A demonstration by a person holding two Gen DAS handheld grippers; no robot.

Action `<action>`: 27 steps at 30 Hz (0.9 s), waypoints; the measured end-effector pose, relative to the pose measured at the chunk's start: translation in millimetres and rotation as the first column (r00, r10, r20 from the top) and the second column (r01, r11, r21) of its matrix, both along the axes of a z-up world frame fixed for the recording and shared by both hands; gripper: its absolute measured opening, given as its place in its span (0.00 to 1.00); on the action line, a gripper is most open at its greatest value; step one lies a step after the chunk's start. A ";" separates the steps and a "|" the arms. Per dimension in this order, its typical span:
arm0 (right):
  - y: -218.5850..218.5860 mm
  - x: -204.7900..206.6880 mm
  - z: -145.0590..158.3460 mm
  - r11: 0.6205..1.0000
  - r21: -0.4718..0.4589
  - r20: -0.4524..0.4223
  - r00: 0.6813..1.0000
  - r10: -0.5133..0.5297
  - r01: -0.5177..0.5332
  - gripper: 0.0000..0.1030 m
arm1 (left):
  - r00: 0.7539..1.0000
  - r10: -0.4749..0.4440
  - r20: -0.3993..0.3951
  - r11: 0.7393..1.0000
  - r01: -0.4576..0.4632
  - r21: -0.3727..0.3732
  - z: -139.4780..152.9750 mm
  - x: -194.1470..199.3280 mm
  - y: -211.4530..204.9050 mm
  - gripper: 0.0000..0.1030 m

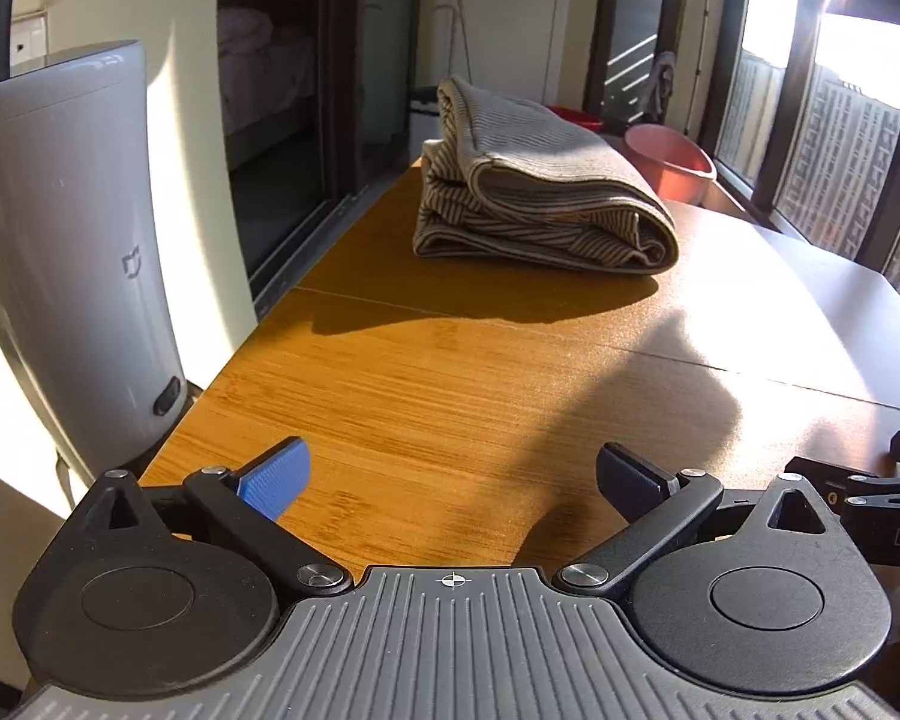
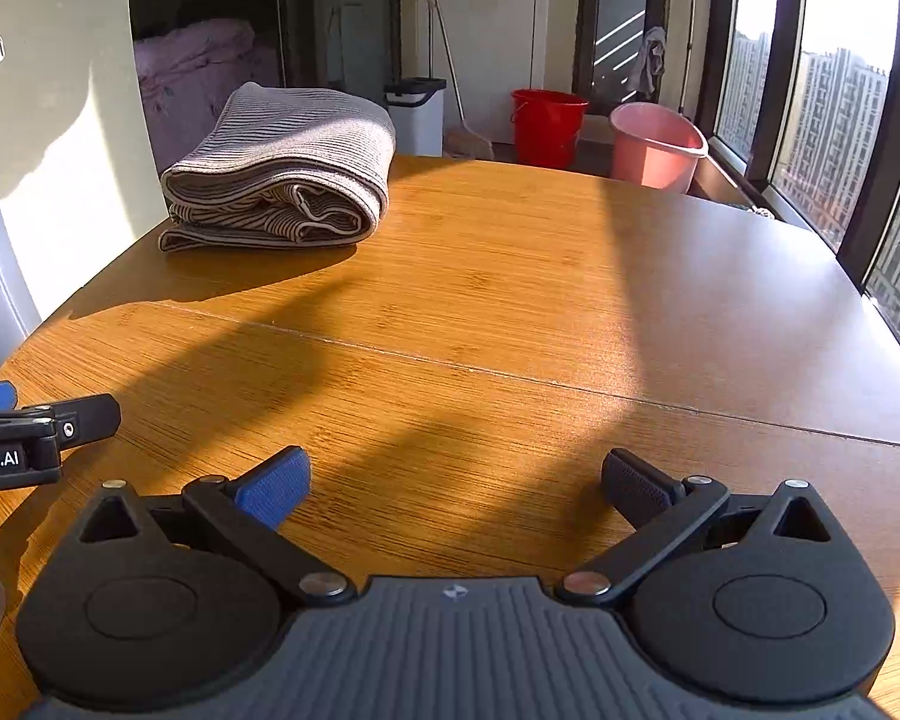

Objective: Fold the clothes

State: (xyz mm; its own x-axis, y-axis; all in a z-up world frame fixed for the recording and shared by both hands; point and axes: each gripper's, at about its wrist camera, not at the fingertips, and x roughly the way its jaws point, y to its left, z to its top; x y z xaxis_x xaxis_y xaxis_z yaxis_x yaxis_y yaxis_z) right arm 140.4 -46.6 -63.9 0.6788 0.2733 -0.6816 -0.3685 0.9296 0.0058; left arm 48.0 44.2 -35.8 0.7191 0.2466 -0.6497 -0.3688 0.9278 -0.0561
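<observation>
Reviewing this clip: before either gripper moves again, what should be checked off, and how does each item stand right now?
1. Left gripper open, nothing between its fingers: ok.
2. Right gripper open and empty: ok.
3. Striped garment folded into a stack on the wooden table, near its far left corner: ok.
4. Fold tidy: not ok, a loose hem bulges from the front edge.
5. Garment fully on the table: cannot tell, its far edge is hidden.
6. More clothes waiting: cannot tell, none visible.
</observation>
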 end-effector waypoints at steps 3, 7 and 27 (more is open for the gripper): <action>-0.8 3.0 -1.8 1.000 0.005 0.016 1.000 0.003 -0.004 1.00 | 1.000 -0.006 -0.002 1.000 0.006 0.003 0.0 1.0 0.5 1.00; 5.5 9.1 -2.7 0.999 0.005 0.030 0.999 0.046 -0.046 1.00 | 1.000 -0.003 -0.013 1.000 0.004 0.018 -0.2 5.3 0.0 1.00; 3.4 9.6 -4.6 0.995 0.022 0.052 0.994 0.093 -0.094 1.00 | 0.999 0.003 -0.034 0.999 -0.002 0.050 -1.7 21.8 1.4 1.00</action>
